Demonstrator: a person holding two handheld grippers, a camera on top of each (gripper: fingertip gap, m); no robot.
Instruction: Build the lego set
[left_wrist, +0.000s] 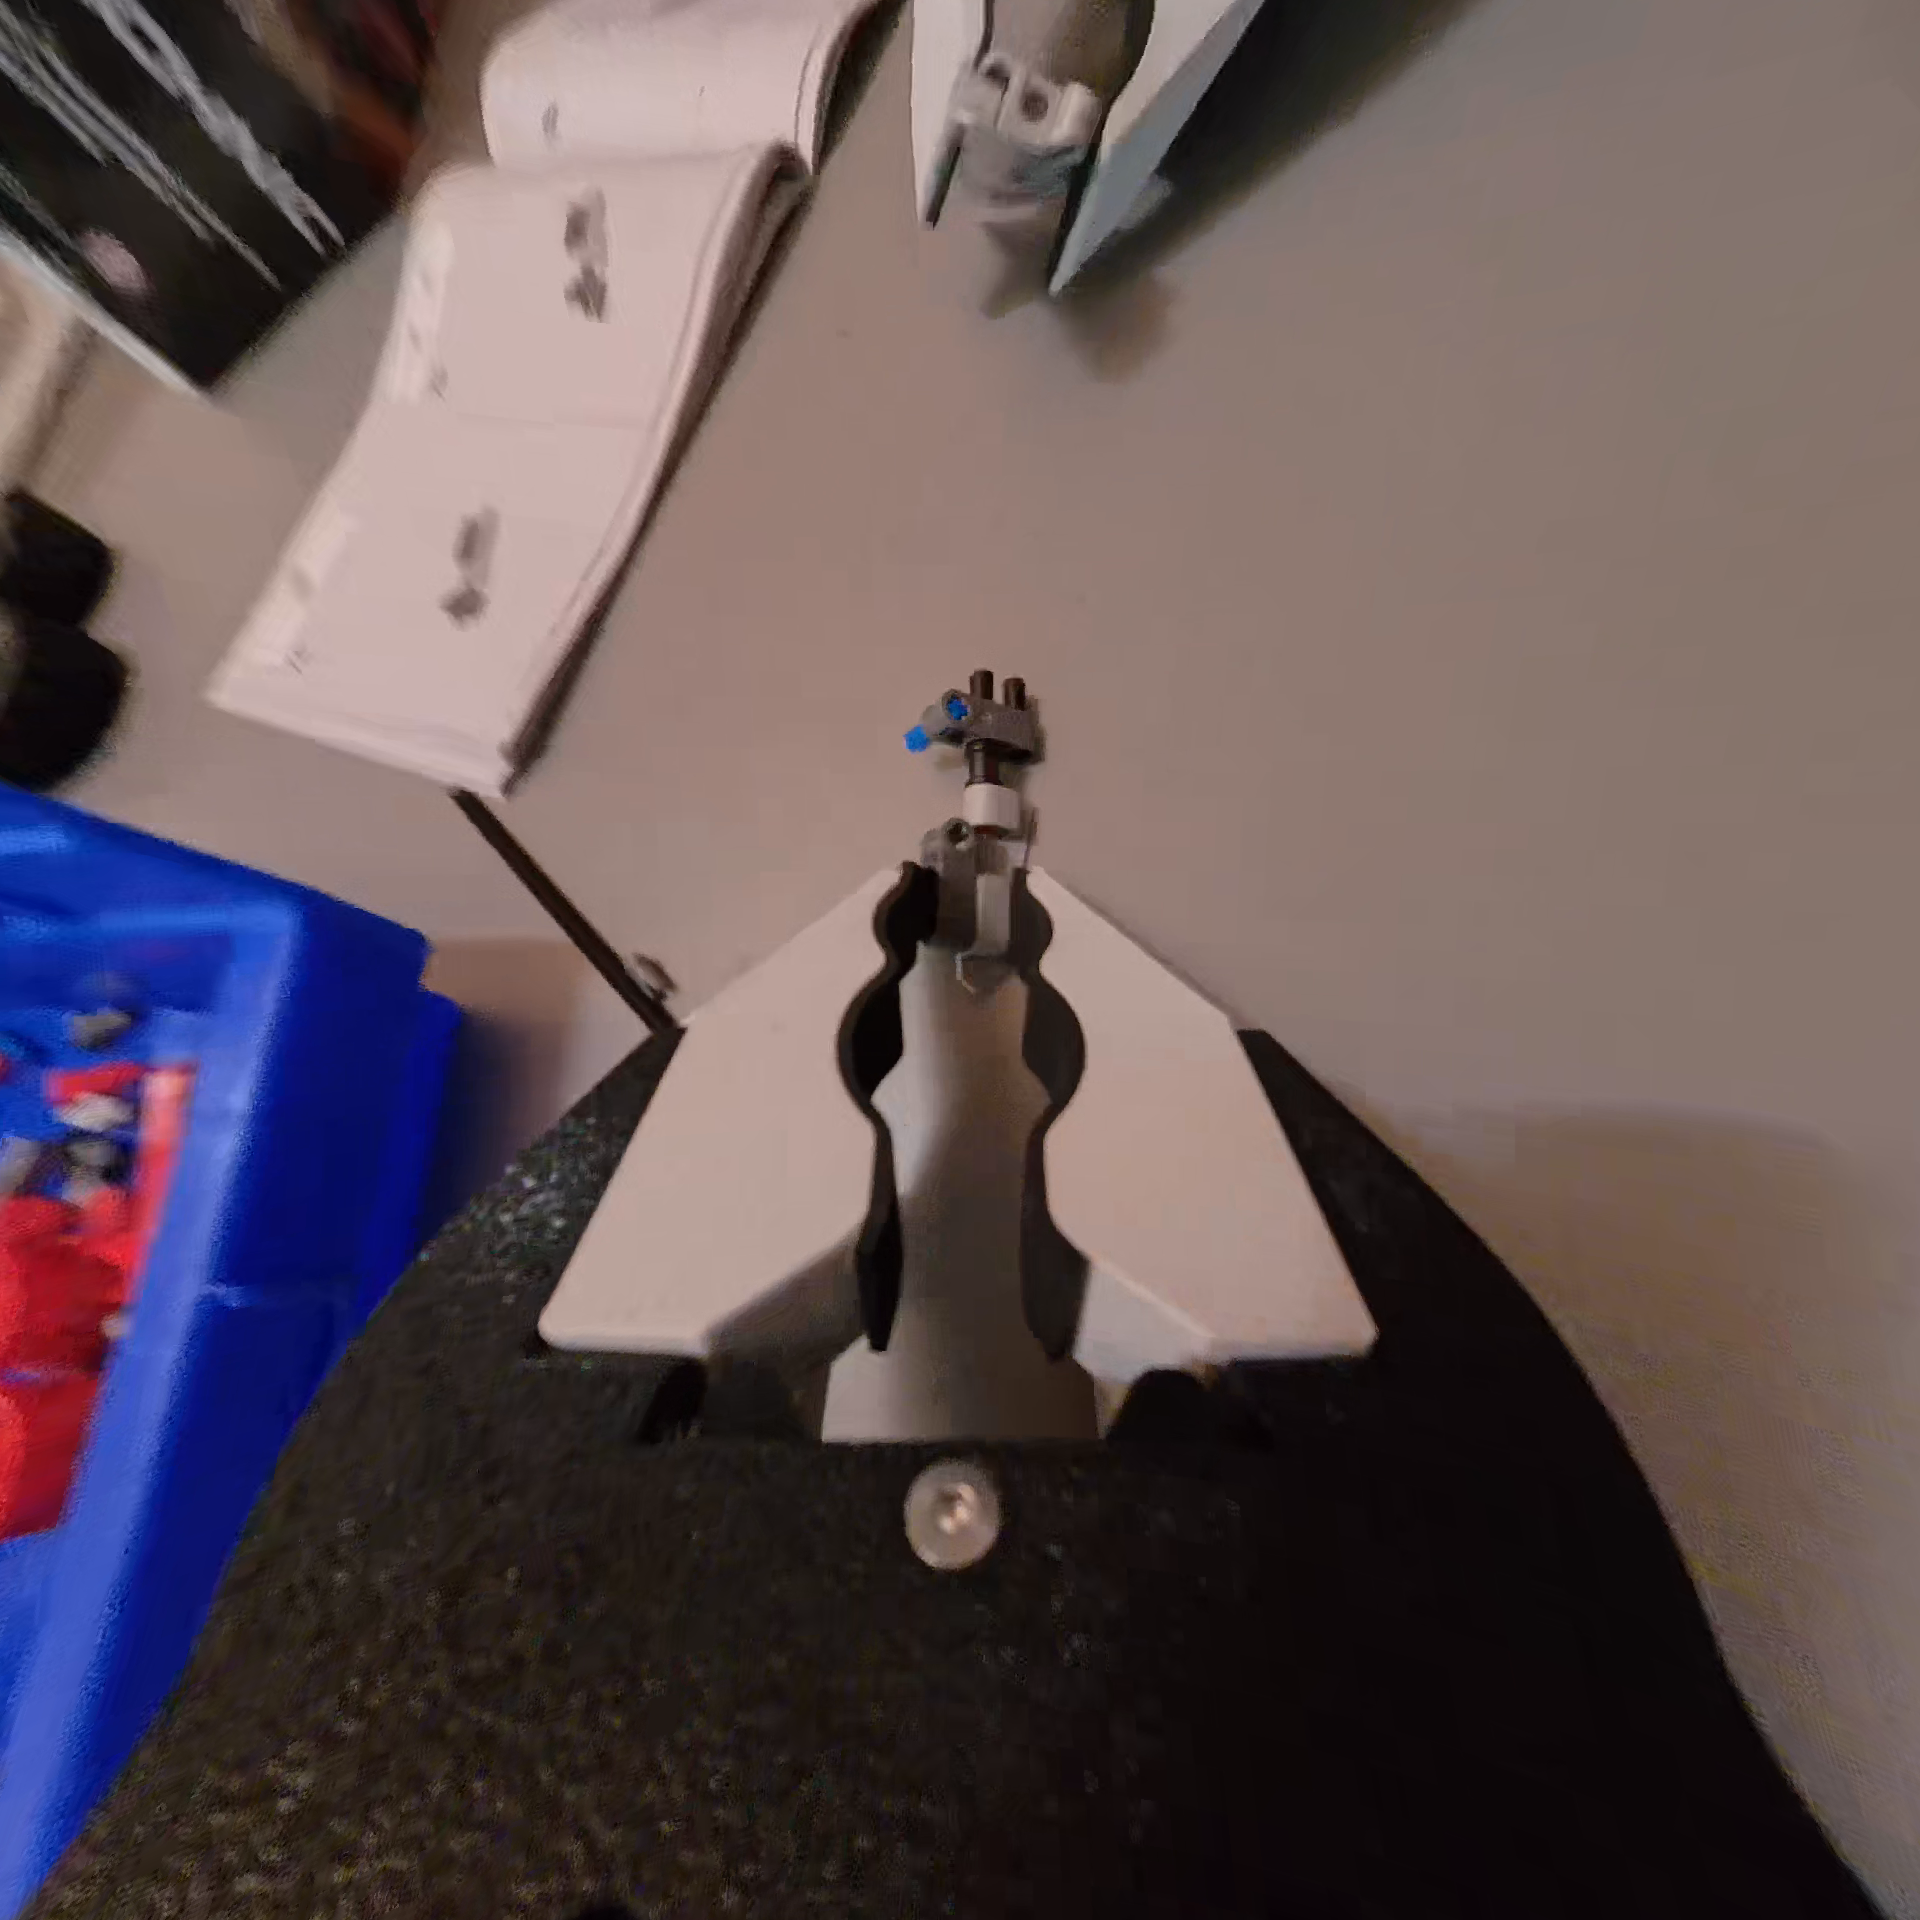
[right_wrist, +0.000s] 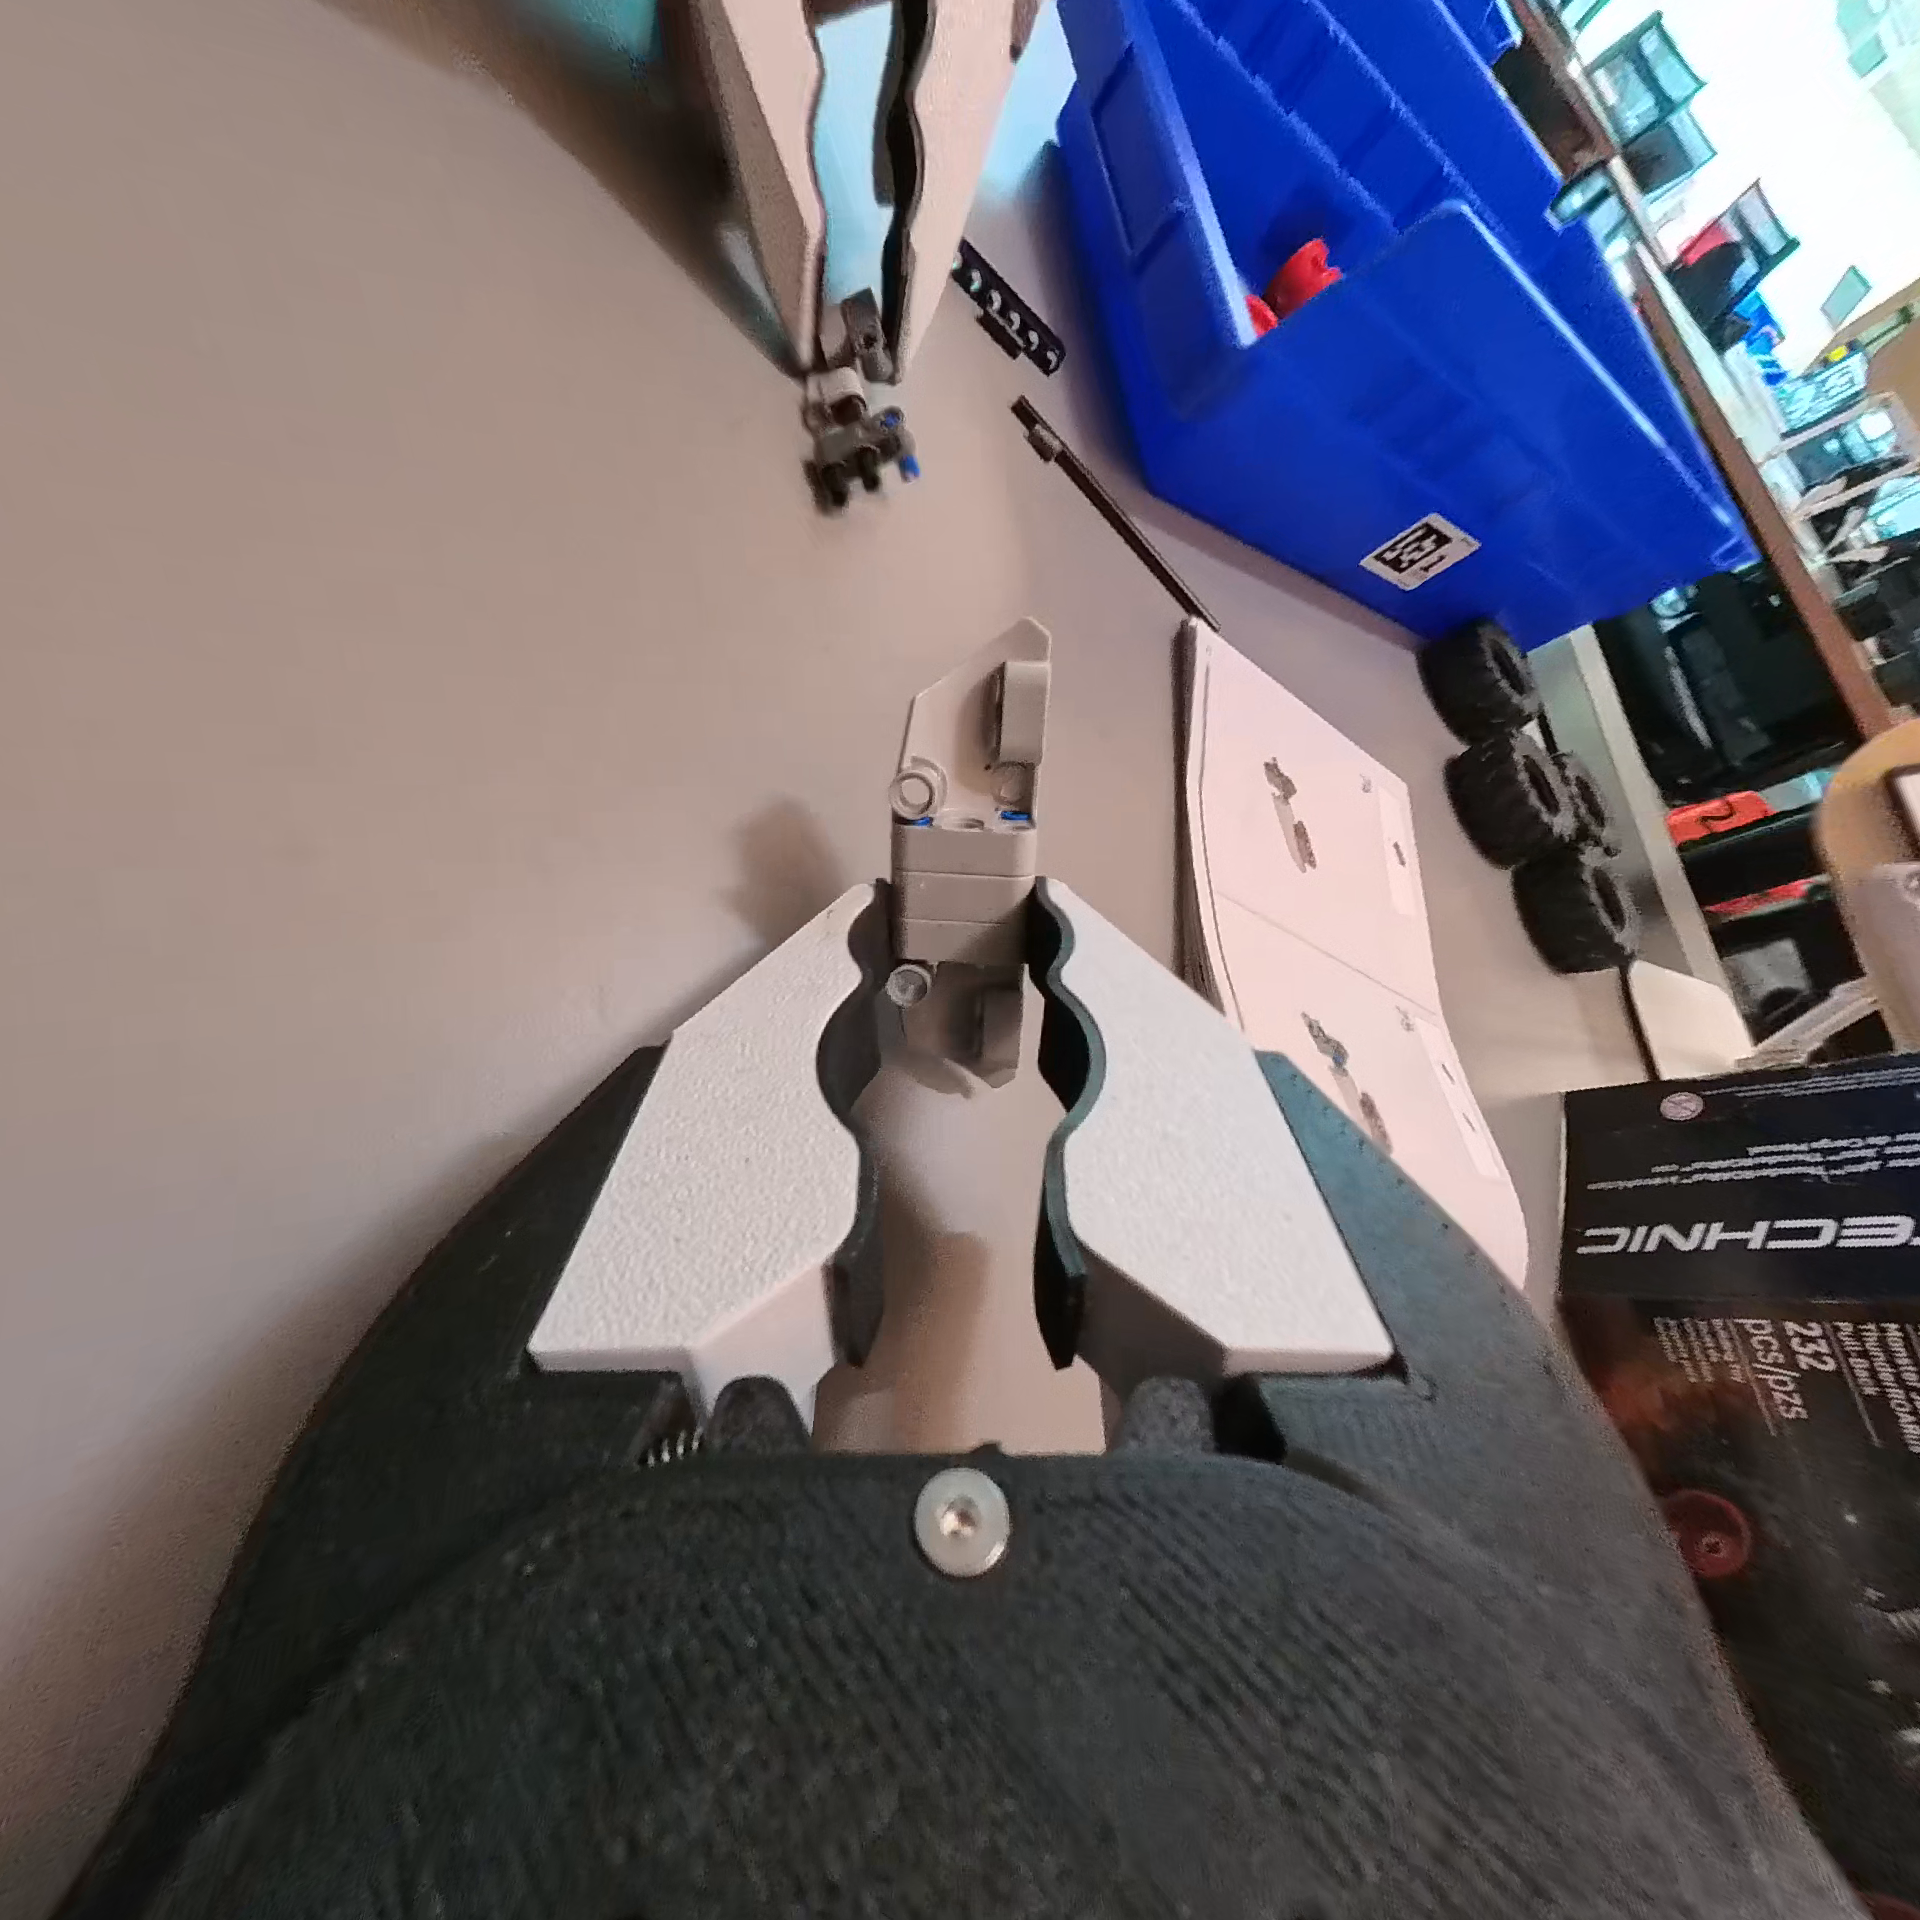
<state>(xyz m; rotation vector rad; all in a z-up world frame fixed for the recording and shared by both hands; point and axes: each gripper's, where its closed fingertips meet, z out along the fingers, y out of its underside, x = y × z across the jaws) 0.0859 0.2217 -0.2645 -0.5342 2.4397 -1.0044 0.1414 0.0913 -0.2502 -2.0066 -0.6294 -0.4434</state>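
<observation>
Right, notes for the mating step:

Left gripper (left_wrist: 977, 883): clenched on the small pin assembly (left_wrist: 982, 769), a grey connector stack with a white bush, black pins and blue pins sticking out beyond the fingertips. Held above the desk (left_wrist: 1351, 623), not resting on it.

Right gripper (right_wrist: 961, 914): clenched on the grey block assembly (right_wrist: 961, 821), stacked light-grey beams with an angled panel on the far end; blue pin ends show at the top face. Also held clear of the desk.

Spacing: the two sub-builds are well apart, each facing the other gripper across the desk.

Step in hand (my read): bring the two sub-builds together and push pins into holes.

How to do it well: line the pin axes up with the holes before closing the gap; any tilt will jam. Push straight along the pin axis, one gripper as anvil, the other driving.

Grip risk: the pin assembly is pinched only at its near end, so a side load could swivel it in the jaws. Keep force axial.

Reference: instruction booklet (right_wrist: 1320, 914) lies open beside the work; check orientation there.

Spare parts: long black axle (right_wrist: 1112, 509) and black holed beam (right_wrist: 1008, 312) lie loose on the desk near the blue bin (right_wrist: 1403, 416); black tyres (right_wrist: 1527, 790) sit at the desk edge. Don't sweep them.
</observation>
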